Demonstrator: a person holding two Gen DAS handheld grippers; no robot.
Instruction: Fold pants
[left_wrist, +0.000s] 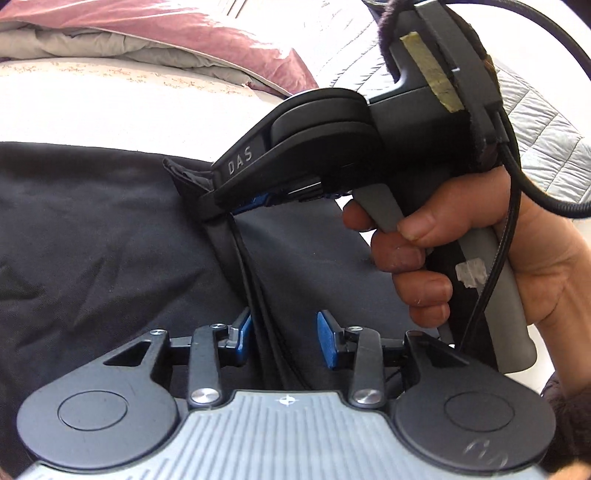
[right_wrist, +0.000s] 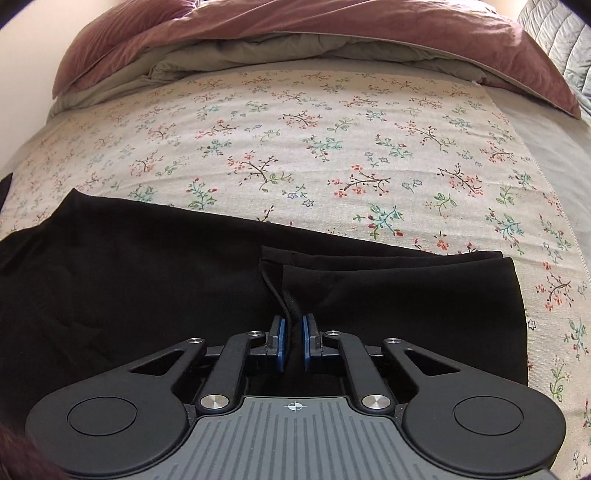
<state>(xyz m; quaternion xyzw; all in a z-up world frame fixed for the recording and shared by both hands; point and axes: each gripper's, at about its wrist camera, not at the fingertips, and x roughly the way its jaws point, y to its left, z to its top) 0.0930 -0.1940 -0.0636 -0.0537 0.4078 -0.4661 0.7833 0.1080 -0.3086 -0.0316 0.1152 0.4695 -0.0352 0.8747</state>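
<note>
Black pants (right_wrist: 147, 295) spread on the bed just ahead of both tongs: soft, light, floppy (best pinched at the layered hem edge), right tongs (right_wrist: 292, 341) clamped on that edge, left tongs (left_wrist: 283, 339) half open astride it

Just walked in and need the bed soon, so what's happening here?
A person is folding black pants on a bed with a floral sheet, a gripper in each hand. The right gripper is pinched shut on an edge of the pants. The left gripper is open, with a fold of the pants between its pads, not pressed. The pants lie partly folded, with a pink duvet bunched at the far end.
</note>
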